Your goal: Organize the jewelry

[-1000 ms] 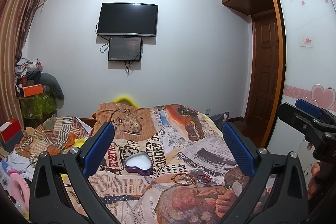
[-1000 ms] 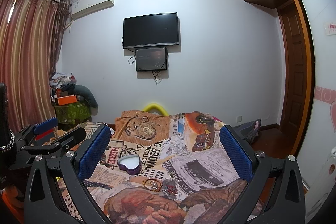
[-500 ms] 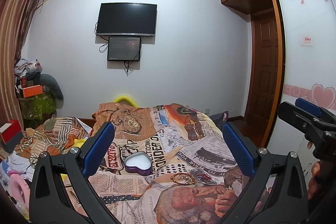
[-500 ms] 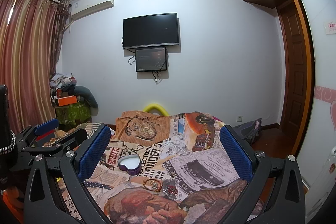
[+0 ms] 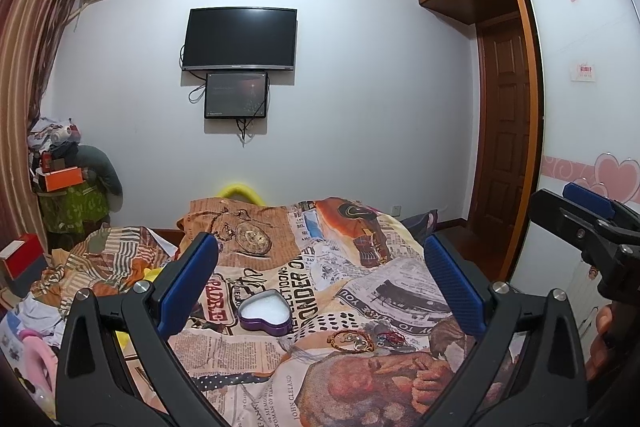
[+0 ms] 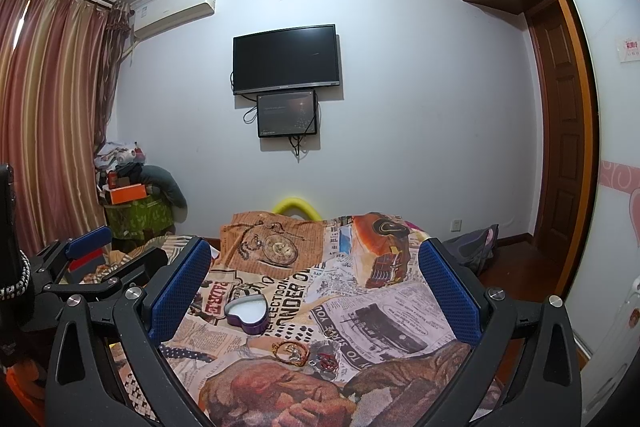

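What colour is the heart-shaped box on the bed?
The heart-shaped box is purple outside with a white lining; it shows best in the left wrist view.

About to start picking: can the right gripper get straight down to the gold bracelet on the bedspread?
Probably yes. The right gripper is open and empty, the gold bracelet lies exposed on the bedspread ahead, nothing between.

Both wrist cameras are looking forward along their own fingers, over the bed (image 5: 360, 267) toward the television (image 5: 240, 39) on the far wall, from well back. The left view is sitting left of the right one, so the television (image 6: 286, 59) is appearing more centred there. Both are sharing the heart-shaped tin (image 5: 265, 315) (image 6: 247, 313), lying below the television, and each is catching the other gripper at its edge.
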A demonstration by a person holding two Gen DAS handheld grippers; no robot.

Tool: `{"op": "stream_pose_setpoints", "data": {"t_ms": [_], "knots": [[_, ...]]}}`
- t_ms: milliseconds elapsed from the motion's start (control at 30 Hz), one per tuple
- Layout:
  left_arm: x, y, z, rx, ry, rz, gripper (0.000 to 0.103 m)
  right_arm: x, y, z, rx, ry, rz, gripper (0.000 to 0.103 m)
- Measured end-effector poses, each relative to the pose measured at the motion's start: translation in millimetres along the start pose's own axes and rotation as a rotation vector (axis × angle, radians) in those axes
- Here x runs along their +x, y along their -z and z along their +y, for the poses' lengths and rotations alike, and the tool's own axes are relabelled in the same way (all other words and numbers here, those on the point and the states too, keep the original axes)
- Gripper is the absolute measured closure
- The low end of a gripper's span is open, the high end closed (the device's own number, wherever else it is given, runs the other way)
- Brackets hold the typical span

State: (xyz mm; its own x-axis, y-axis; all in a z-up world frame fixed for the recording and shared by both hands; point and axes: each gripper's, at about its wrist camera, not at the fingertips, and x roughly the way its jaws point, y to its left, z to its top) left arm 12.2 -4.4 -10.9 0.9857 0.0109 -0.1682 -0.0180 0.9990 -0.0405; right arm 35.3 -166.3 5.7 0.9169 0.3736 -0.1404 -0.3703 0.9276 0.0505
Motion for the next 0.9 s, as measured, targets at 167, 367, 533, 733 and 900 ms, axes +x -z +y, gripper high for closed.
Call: {"op": "stream_pose_setpoints", "data": {"t_ms": [167,367,533,733,900], "knots": [[4.9,0.9,0.9,-0.003,0.002,0.013,0.000,1.8,0.1,-2.6,0.004,0.002,0.010,0.000],[17.6,3.8,6.9,-0.028,0.012,0.045,0.000,9.5,2.8,-3.3,0.005,0.009,0.031,0.000],[36.2,10.0,13.5,-0.047,-0.032,0.063,0.000,20.4,10.2,-9.0,0.006,0.029,0.059,0.000],[76.9,27.6,29.9,-0.111,-0.062,0.164,0.000,45.4,30.5,-28.4,0.024,0.071,0.141,0.000],[114.9,52.8,29.4,-0.083,-0.060,0.275,0.000,70.3,54.8,-47.0,0.027,0.112,0.242,0.000]]}}
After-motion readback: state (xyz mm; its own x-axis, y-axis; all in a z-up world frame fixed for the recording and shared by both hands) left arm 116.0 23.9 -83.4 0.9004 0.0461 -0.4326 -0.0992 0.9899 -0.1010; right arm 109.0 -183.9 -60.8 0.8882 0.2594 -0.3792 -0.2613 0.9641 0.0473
